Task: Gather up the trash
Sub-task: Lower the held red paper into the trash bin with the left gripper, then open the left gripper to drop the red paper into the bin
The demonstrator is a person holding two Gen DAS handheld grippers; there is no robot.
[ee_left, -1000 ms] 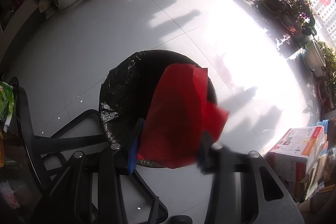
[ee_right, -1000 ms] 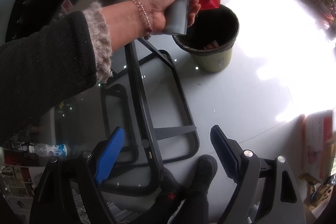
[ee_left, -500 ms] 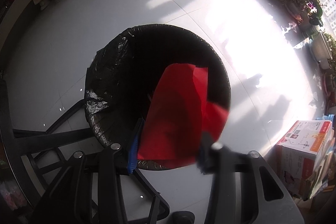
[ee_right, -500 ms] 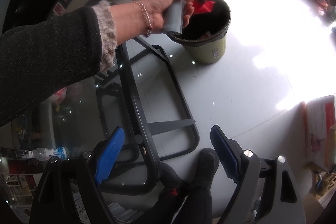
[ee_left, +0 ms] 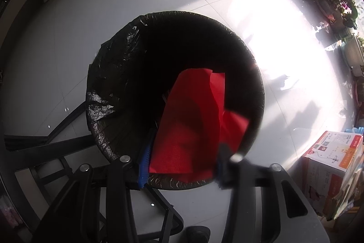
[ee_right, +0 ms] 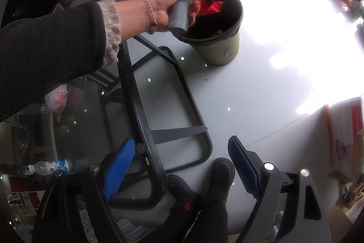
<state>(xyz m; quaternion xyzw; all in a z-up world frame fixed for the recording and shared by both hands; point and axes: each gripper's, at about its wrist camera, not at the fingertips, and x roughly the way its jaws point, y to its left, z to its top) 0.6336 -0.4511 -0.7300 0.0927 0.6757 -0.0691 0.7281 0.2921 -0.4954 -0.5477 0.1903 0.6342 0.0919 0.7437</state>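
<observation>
Left gripper (ee_left: 179, 165) grasps red paper (ee_left: 188, 126) over bin (ee_left: 107, 74); right gripper (ee_right: 179, 165) released

Hidden, cropped and blurred parts over the bin

The crumpled red paper sheet (ee_left: 188, 129) covers the blue pads of the left gripper (ee_left: 179, 165) almost wholly; its finger at four o'clock is smeared by blur. The black-lined round trash bin (ee_left: 109, 83) has an interior too dark to read. At three o'clock, the white-and-orange cardboard box (ee_left: 329, 152) runs off frame.
</observation>
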